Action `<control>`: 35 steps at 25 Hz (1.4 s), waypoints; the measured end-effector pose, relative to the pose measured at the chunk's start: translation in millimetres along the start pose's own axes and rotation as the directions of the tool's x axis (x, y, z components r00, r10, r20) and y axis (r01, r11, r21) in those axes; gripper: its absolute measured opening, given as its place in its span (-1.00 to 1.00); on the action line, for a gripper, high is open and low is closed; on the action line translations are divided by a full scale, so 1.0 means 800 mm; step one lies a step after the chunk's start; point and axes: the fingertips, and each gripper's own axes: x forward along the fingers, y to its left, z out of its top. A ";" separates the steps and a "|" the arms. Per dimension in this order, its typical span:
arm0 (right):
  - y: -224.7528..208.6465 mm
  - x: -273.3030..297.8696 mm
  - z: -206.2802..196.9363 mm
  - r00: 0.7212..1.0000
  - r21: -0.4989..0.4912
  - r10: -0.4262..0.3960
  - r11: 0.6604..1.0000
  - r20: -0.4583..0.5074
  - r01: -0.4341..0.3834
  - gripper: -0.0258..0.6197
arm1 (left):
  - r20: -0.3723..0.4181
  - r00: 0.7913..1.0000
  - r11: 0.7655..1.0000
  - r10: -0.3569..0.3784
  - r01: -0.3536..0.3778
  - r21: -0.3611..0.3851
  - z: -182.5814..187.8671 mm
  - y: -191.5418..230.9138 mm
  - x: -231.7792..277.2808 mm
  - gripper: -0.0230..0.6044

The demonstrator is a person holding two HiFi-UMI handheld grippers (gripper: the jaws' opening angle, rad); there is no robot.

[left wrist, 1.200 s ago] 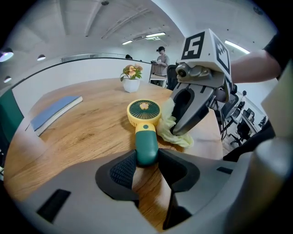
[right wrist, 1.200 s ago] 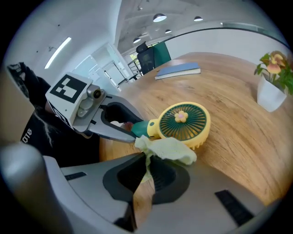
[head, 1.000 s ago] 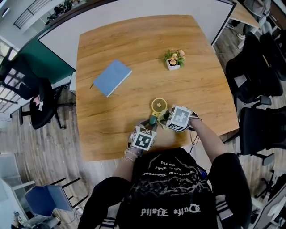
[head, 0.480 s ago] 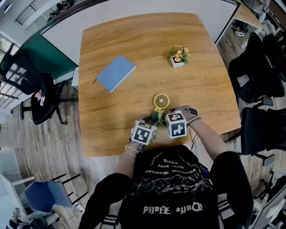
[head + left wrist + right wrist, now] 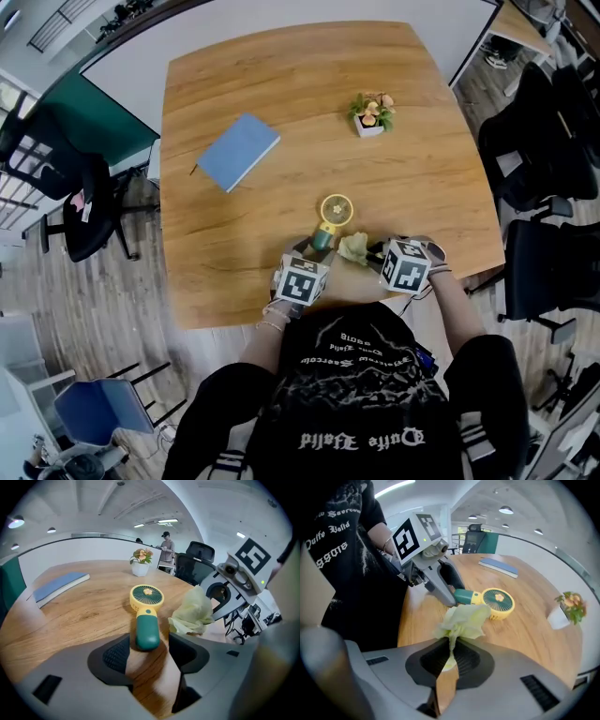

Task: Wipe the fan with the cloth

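Observation:
A small hand fan (image 5: 335, 212) with a yellow head and a green handle lies flat on the wooden table (image 5: 281, 84) near its front edge. My left gripper (image 5: 314, 253) is open. Its jaws have just been opening, and the green handle end (image 5: 147, 631) lies between them with a gap on each side. To the right of the fan, my right gripper (image 5: 372, 251) is shut on a crumpled pale yellow-green cloth (image 5: 462, 619). The cloth (image 5: 354, 247) hangs just clear of the fan's (image 5: 497, 602) head.
A blue notebook (image 5: 237, 151) lies at the table's left, and a small potted plant (image 5: 369, 112) stands at the back right. Black office chairs (image 5: 544, 141) stand right of the table and another chair (image 5: 66, 202) on the left. The person's body is close to the front edge.
My right gripper has moved to the right with the cloth, away from the fan. The left gripper has stayed over the handle.

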 end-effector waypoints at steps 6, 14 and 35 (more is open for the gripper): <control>0.003 -0.009 -0.035 0.988 0.315 -0.098 0.948 0.120 0.056 -0.82 | 0.044 0.997 0.995 0.056 -0.060 0.084 0.048 -0.006 0.011 0.03; 0.011 -0.008 -0.033 0.959 0.478 -0.179 0.877 0.222 0.053 -0.82 | -0.131 0.978 0.987 0.160 -0.159 0.016 0.056 0.018 0.050 -0.14; -0.024 -0.091 0.115 0.764 0.412 -0.121 0.888 0.634 -0.202 -0.82 | 0.500 0.851 0.794 -0.159 0.412 -0.448 0.165 0.006 -0.035 -0.29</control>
